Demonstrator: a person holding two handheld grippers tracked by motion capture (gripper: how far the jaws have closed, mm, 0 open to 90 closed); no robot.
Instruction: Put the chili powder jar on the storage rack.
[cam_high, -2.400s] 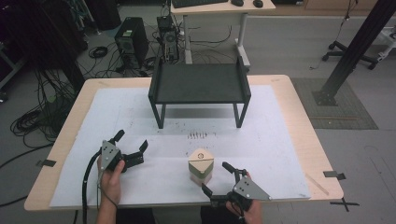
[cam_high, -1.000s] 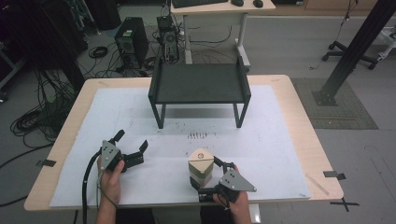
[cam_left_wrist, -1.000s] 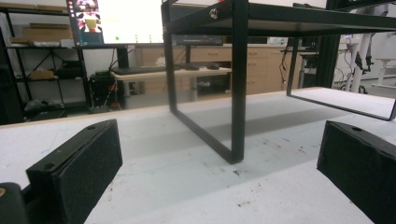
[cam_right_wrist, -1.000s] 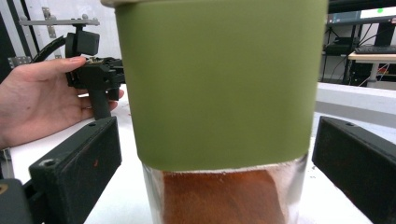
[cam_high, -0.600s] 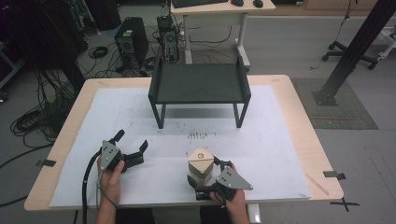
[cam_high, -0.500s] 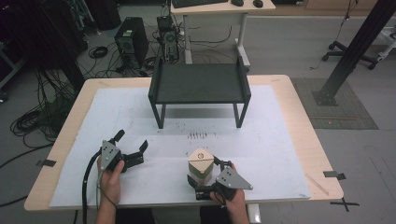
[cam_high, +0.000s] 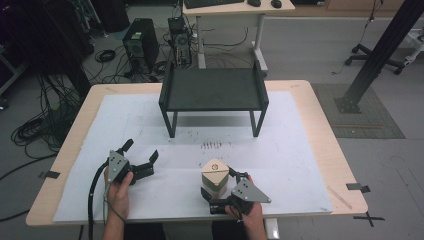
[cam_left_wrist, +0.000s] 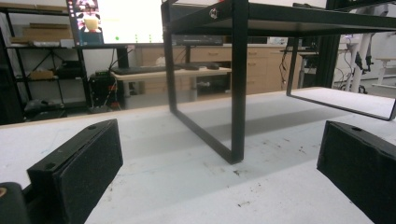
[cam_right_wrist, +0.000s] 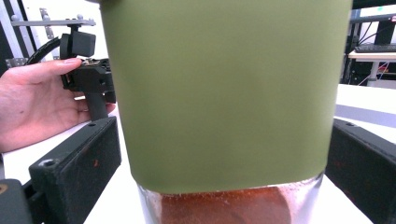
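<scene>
A jar (cam_high: 215, 175) with a wooden lid, an olive-green sleeve and a clear glass base stands near the table's front edge. In the right gripper view the jar (cam_right_wrist: 224, 93) is very close, with reddish contents showing in the glass at the bottom. My right gripper (cam_high: 222, 186) is open, one jaw on each side of the jar's lower part. My left gripper (cam_high: 141, 151) sits to the left on the white mat, open and holding nothing. In the left gripper view its jaws point at the black stand's legs.
A black metal stand (cam_high: 214, 90) with a flat top rests on the mat (cam_high: 300, 150) at the table's back middle; its near leg (cam_left_wrist: 238, 93) is ahead of the left gripper. The person's left hand (cam_right_wrist: 32, 102) is beside the jar.
My right gripper has moved left from the front right of the table up to the jar, and its jaws now straddle it. The left gripper has stayed put.
</scene>
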